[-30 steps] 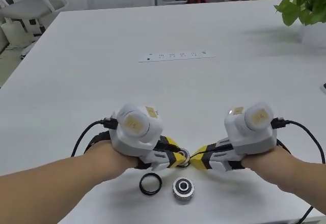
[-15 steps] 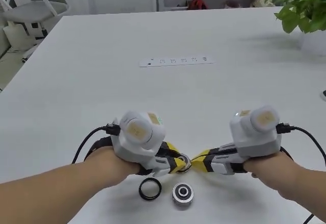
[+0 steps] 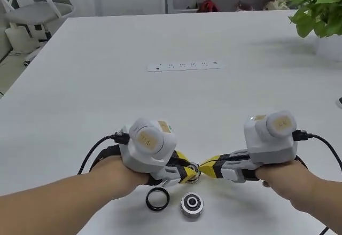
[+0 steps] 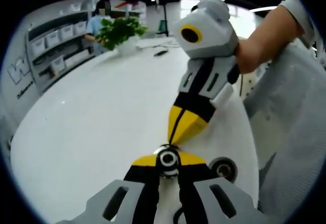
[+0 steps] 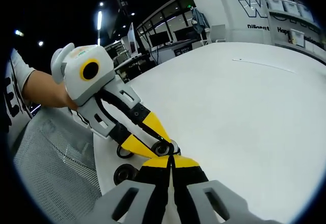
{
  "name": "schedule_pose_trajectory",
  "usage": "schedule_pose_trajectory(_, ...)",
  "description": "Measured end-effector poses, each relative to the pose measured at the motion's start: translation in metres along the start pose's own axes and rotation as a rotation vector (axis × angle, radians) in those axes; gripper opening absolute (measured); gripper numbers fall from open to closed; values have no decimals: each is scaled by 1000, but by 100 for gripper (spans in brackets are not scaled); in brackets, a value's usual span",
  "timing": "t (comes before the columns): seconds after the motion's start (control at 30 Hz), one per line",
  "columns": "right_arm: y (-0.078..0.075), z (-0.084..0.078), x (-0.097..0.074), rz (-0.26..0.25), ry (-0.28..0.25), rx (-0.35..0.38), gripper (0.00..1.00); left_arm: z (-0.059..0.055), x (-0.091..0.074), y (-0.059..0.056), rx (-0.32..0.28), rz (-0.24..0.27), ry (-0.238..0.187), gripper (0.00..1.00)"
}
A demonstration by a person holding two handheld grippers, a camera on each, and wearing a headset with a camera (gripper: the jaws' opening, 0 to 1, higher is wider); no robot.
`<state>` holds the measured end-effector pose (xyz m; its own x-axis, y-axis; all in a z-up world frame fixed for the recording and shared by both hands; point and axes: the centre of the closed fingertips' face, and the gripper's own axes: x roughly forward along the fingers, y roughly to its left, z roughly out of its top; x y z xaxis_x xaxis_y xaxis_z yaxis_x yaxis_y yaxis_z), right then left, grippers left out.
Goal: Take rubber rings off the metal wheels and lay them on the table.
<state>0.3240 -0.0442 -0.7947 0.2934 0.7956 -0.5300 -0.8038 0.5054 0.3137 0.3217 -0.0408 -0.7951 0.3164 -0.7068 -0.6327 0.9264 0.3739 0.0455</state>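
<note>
Black rubber ring [image 3: 157, 198] lying flat on the white table [image 3: 107, 101], near the front edge, off any wheel. Just beside it, to its right in the head view and not touching, bare silver metal wheel [image 3: 192, 204], also flat, dark hub facing up. Just beyond this pair, a second small metal wheel [image 4: 168, 159], caught between the tips of the two tools.

Left gripper [image 3: 186, 173] clamped on that second wheel: one yellow jaw tip on either side of it, wheel face turned towards the left gripper view's camera (silver disc, dark hub, dark band at the rim). Right gripper [image 3: 207, 169] pointed in from the opposite side, nose to nose with the left one; jaws pressed together to a thin seam, tips touching the rim of the held wheel. Cannot tell whether any rubber is nipped between them, the spot being small and partly hidden.

In the right gripper view, loose ring and bare wheel both lying on the tabletop under the left gripper's body, ring farther from the camera, wheel nearer.

Black cable [image 3: 92, 150] looping from the left gripper's body, another from the right's. Well apart from the work, farther back on the table, flat white power strip [image 3: 187, 65]. Green leafy plant [image 3: 318, 5] at the far right corner; white office chair [image 3: 32, 2] beyond the far left edge.
</note>
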Motion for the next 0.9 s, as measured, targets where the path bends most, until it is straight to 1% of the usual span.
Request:
schedule_pose_trajectory(0.2, 3, 2, 1, 12, -2, 1, 0, 0, 0, 0, -1, 3, 4, 13)
schedule_pose_trajectory(0.33, 9, 6, 2, 32, -10, -11, 0, 0, 0, 0, 0, 4, 5, 13)
schedule_pose_trajectory(0.4, 14, 11, 4, 56, -25, -19, 0, 1, 1, -1, -1, 5, 4, 13)
schedule_pose_trajectory(0.47, 15, 11, 4, 53, -21, -32, 0, 1, 0, 0, -1, 6, 4, 13)
schedule_pose_trajectory(0.67, 11, 9, 1, 47, -30, -10, 0, 1, 0, -1, -5, 6, 3, 13)
schedule_pose_trajectory(0.8, 10, 10, 0, 44, -32, -12, 0, 1, 0, -1, 14, 14, 1, 13)
schedule_pose_trajectory(0.9, 10, 10, 0, 44, -33, -11, 0, 1, 1, -1, 13, 18, 3, 14)
